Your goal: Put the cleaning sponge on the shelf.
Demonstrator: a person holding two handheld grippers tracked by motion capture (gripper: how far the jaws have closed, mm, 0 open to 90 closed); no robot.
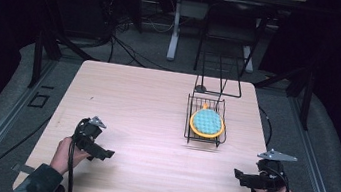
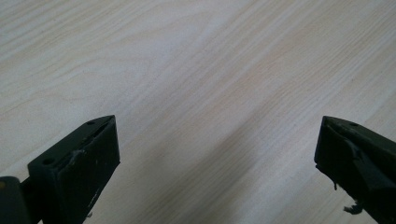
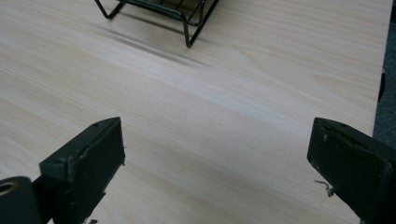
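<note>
Plate (image 1: 207,123) in wire rack (image 1: 189,129), well apart from both claws

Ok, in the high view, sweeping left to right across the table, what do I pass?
Left gripper, jaws apart over bare wood → black wire basket with the round blue and orange item lying in it → right gripper, jaws also apart. All over the light wooden table.
</note>
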